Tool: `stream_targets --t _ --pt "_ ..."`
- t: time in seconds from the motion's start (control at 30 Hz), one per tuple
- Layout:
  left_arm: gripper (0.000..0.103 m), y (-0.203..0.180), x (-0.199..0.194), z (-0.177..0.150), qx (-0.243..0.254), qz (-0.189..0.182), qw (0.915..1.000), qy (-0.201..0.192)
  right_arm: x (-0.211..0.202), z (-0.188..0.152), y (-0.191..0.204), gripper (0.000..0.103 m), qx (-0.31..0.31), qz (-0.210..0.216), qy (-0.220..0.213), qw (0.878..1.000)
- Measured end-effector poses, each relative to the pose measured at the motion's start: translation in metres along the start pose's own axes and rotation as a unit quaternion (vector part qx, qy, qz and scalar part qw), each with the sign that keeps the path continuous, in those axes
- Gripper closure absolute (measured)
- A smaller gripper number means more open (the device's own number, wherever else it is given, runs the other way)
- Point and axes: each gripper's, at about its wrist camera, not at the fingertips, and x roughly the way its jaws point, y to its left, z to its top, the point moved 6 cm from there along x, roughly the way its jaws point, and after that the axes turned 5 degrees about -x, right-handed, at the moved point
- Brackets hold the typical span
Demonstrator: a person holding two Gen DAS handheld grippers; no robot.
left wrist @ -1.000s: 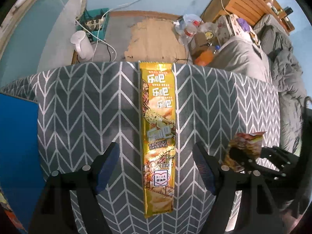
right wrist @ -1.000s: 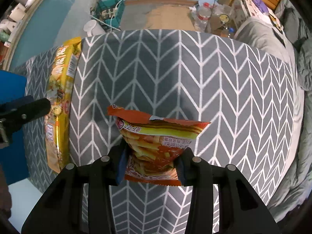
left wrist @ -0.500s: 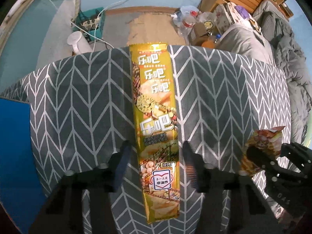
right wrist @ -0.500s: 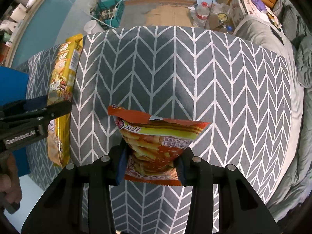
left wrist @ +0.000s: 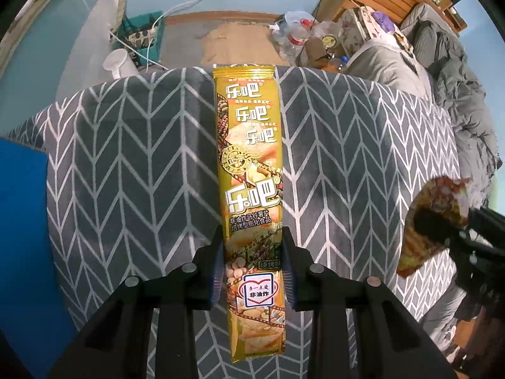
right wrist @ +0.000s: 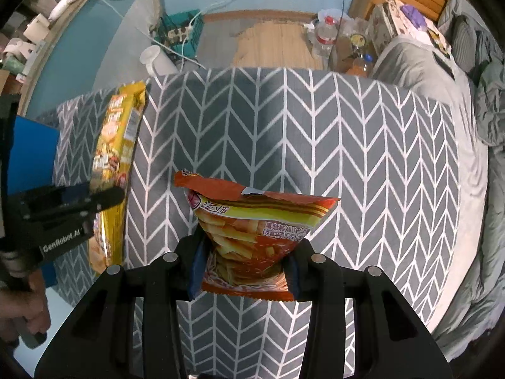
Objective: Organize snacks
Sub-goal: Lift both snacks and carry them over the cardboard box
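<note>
A long yellow chip pack (left wrist: 252, 170) lies lengthwise on the grey chevron tablecloth (left wrist: 132, 164). My left gripper (left wrist: 252, 268) is shut on the pack's near part, its pads pressing both long edges. The pack also shows at the left of the right wrist view (right wrist: 115, 158), with the left gripper (right wrist: 104, 199) on it. My right gripper (right wrist: 243, 268) is shut on an orange snack bag (right wrist: 252, 230) and holds it above the cloth. That bag appears at the right of the left wrist view (left wrist: 432, 221).
A blue box (left wrist: 22, 237) sits at the table's left edge. Beyond the far edge are a white kettle (left wrist: 118, 64), a teal crate with cables (left wrist: 142, 31), bottles (left wrist: 296, 38) and a grey-covered bed (left wrist: 442, 72).
My left gripper has moved forward and closed from wide open onto the yellow pack. The right gripper keeps holding the orange bag in nearly the same place.
</note>
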Motion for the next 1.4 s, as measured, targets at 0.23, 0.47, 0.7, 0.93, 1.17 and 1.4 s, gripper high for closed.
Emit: stream_targets --t 0.23,0.47,0.7,0.93,1.17,1.4 --pt "0.071 0.012 -0.033 -0.006 -0.002 0.003 0.9998 -0.018 -0.012 0.013 0.013 0.063 -0.022 0.004 -0.016 1.0" --pt "0.071 0.025 -0.078 -0.009 -0.006 0.0 0.999 -0.045 -0.027 0.024 0.033 0.063 -0.045 0.01 -0.027 0.999" --pt "0.071 0.044 -0.118 -0.013 -0.03 0.001 0.9968 -0.074 -0.043 0.033 0.067 0.063 -0.069 0.03 -0.04 0.996" --pt "0.071 0.071 -0.148 -0.024 -0.06 -0.002 0.9941 -0.091 -0.056 0.041 0.112 0.063 -0.096 0.058 -0.049 0.993" --pt "0.071 0.112 -0.178 -0.035 -0.089 0.0 0.9895 -0.113 -0.058 0.043 0.162 0.063 -0.134 0.083 -0.045 0.986" --pt "0.071 0.163 -0.198 -0.048 -0.107 0.015 0.986 -0.127 -0.061 0.048 0.217 0.063 -0.166 0.111 -0.048 0.979"
